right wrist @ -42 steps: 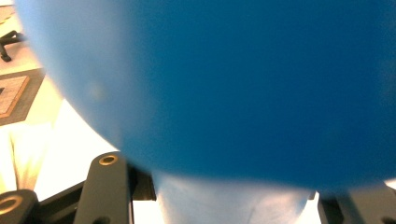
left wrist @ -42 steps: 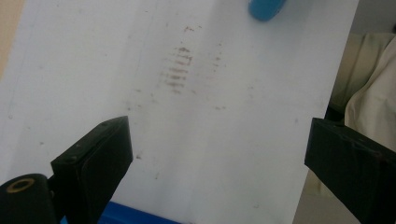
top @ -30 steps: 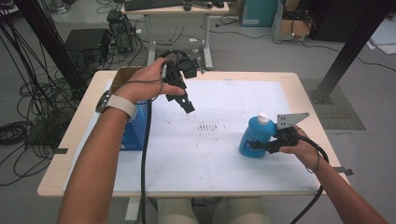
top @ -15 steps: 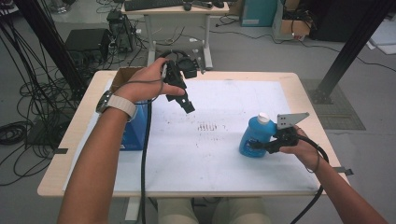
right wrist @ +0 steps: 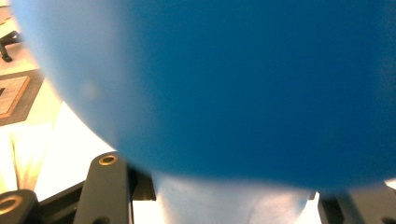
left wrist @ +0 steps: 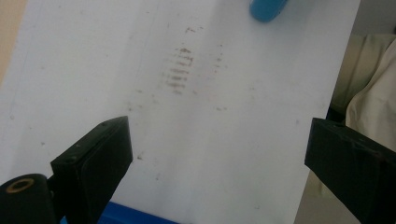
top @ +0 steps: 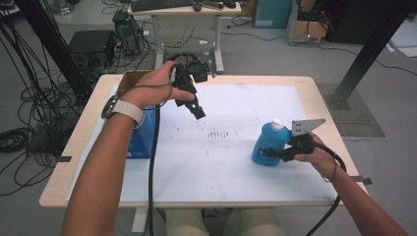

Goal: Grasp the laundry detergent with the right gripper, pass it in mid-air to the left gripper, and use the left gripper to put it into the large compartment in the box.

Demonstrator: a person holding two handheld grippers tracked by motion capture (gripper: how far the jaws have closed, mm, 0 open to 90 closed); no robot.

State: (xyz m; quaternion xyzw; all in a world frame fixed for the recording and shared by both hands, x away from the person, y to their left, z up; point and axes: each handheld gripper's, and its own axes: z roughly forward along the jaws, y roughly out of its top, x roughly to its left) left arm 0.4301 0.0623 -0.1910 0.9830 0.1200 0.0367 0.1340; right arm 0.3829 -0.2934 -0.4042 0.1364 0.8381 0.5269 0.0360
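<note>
A blue bottle (top: 266, 139) with a white cap stands upright on the white mat (top: 231, 167), right of centre. My right gripper (top: 268, 153) comes at it from the right and is shut on its lower body. In the right gripper view the bottle (right wrist: 243, 84) is a blue blur pressed between the two black jaws (right wrist: 229, 196). My left gripper (top: 197, 111) hangs in the air over the mat's far left part, tilted down and to the right. Its jaws stand wide open with nothing between them (left wrist: 219, 158), and the bottle's base (left wrist: 267, 8) shows far off at the top.
A blue box (top: 143, 138) sits at the mat's left edge under my left forearm, and its corner (left wrist: 135, 217) shows below the left jaws. An open cardboard box (top: 129, 78) is at the table's far left corner. Faint dark smudges (top: 219, 133) mark the mat's middle.
</note>
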